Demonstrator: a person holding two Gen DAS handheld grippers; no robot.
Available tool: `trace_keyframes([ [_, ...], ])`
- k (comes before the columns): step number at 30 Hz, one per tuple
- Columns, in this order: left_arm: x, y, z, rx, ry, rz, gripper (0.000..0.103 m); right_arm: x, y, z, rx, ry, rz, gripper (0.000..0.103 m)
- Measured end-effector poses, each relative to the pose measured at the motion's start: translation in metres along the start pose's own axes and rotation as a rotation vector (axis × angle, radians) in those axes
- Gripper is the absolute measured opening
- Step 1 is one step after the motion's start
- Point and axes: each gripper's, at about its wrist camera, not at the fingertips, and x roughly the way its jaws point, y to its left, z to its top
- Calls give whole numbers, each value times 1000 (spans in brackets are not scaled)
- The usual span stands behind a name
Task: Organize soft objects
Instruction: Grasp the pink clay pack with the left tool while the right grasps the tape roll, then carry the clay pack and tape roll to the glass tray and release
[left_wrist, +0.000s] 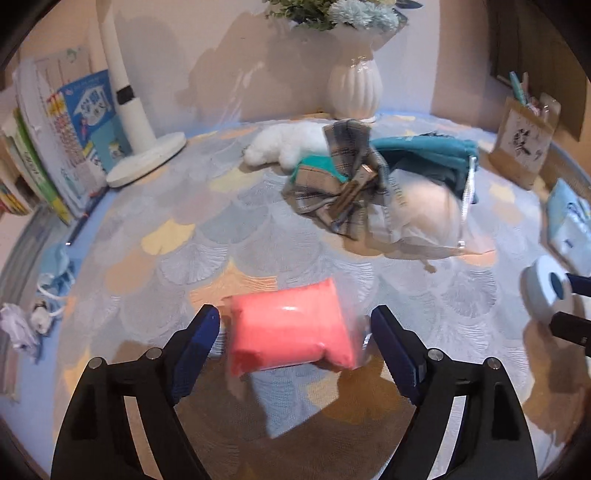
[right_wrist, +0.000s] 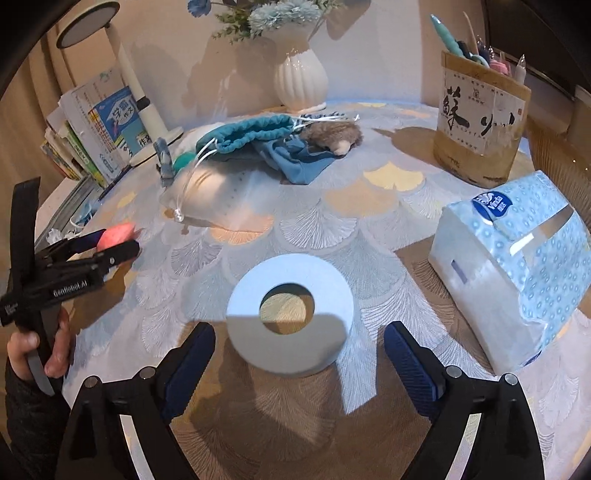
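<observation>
A pink soft packet in clear wrap (left_wrist: 291, 328) lies on the patterned tablecloth between the fingers of my left gripper (left_wrist: 295, 317), which is open with a gap on each side. A white roll of tissue (right_wrist: 290, 314) stands on its end between the fingers of my right gripper (right_wrist: 300, 329); that gripper is open and does not touch it. Farther back lies a heap of soft things: a white plush (left_wrist: 284, 142), a plaid cloth (left_wrist: 332, 184), a teal drawstring pouch (right_wrist: 251, 133) and a clear bag holding something cream (right_wrist: 210, 195).
A blue tissue pack (right_wrist: 513, 266) stands close on the right of the roll, a paper pen holder (right_wrist: 480, 118) behind it. A white vase (right_wrist: 301, 81) is at the back wall. A lamp base (left_wrist: 147, 155) and books (left_wrist: 74, 129) fill the left side.
</observation>
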Motion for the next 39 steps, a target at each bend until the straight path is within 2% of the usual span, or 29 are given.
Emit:
trace_keyframes([
  [2,1,4,0,-14,5,1,83,1,2,1,-6,-1,-12,92],
  [4,-1,6,0,-16,-4,-37,82,3,6,1,-19,10,-37,92],
  [5,0,5,0,-11,-1,-47,77,4,7,2,-24,16,-48,92],
  [6,1,4,0,1,5,-58,63,6,9,3,-27,21,-61,92],
  [8,4,1,1,19,10,-67,59,7,9,4,-14,16,-65,92],
  [9,2,0,0,24,4,-69,58,6,8,4,-5,8,-63,89],
  [10,2,-1,0,27,2,-69,58,6,8,5,0,-2,-62,75],
  [11,1,-1,0,28,-1,-79,57,5,9,4,-4,-15,-64,66],
  [13,-1,-2,0,29,-10,-83,56,2,15,3,-41,-27,-56,65],
  [16,-13,-4,0,40,-66,-106,56,-6,20,0,-47,-54,-31,65],
  [19,-33,-12,2,-13,-118,-212,56,-21,20,0,-37,-90,5,65],
  [22,-58,-42,8,32,-178,-231,56,-41,13,4,-22,-138,5,65],
  [27,-87,-105,34,183,-244,-229,56,-68,-19,6,61,-187,5,65],
  [33,-94,-164,70,273,-270,-278,56,-96,-71,13,169,-226,-37,65],
  [39,-109,-234,102,369,-318,-342,56,-144,-132,23,261,-318,-101,65],
])
